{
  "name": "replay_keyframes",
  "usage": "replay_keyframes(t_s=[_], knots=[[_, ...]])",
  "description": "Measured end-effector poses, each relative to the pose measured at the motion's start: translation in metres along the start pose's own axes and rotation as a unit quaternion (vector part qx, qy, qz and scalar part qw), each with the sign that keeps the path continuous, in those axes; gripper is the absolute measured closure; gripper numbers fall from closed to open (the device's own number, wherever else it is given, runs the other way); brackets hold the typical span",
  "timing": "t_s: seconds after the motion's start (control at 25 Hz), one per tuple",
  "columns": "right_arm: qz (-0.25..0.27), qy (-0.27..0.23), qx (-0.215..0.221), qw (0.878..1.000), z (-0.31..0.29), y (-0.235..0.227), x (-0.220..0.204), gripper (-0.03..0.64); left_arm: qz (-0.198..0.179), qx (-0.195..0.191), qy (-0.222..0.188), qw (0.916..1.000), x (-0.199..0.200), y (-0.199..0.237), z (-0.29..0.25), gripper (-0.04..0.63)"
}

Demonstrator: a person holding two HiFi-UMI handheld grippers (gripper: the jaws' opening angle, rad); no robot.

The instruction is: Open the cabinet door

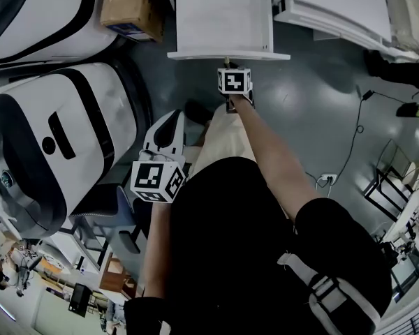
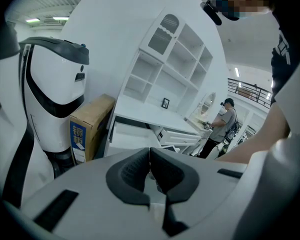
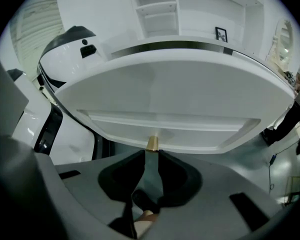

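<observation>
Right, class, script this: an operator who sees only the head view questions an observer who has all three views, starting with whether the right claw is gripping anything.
Operator: Is the right claw gripping anything?
Observer: No. The right gripper view shows it open, with a brass knob just at its tips and no pad seen pressing on it.
Operator: And the other one?
Observer: The left claw is shut, with nothing in it.
Operator: What's higher up, out of my view?
Observer: Open white shelves, with a small picture frame at their foot.
</observation>
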State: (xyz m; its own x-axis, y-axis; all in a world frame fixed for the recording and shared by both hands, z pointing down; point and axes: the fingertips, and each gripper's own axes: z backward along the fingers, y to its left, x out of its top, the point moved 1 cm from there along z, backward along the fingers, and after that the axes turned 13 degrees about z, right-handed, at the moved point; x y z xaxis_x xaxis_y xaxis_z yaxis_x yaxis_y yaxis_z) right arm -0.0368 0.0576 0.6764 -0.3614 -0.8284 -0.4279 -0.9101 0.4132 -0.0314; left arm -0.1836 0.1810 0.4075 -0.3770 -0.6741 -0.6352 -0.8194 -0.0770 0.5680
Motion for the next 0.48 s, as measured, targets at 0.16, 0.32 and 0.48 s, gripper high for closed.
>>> replay_keyframes(t_s=[0.16, 0.32, 0.48], knots=[[0.003, 0.005, 0.016, 1.000, 0.016, 0.002, -0.001, 0.514, -0.001, 0.007, -0.001, 1.0000, 0.005, -0.005, -0.008, 0.572], [0.010, 0.024, 0.042, 0.999, 0.036, 0.002, -0.010, 0.535, -0.004, 0.010, 0.003, 0.9999, 0.007, -0.023, -0.020, 0.572], [0.023, 0.031, 0.061, 0.997, 0.067, -0.011, -0.011, 0.581, -0.007, 0.011, 0.006, 0.9999, 0.009, -0.046, -0.036, 0.572]])
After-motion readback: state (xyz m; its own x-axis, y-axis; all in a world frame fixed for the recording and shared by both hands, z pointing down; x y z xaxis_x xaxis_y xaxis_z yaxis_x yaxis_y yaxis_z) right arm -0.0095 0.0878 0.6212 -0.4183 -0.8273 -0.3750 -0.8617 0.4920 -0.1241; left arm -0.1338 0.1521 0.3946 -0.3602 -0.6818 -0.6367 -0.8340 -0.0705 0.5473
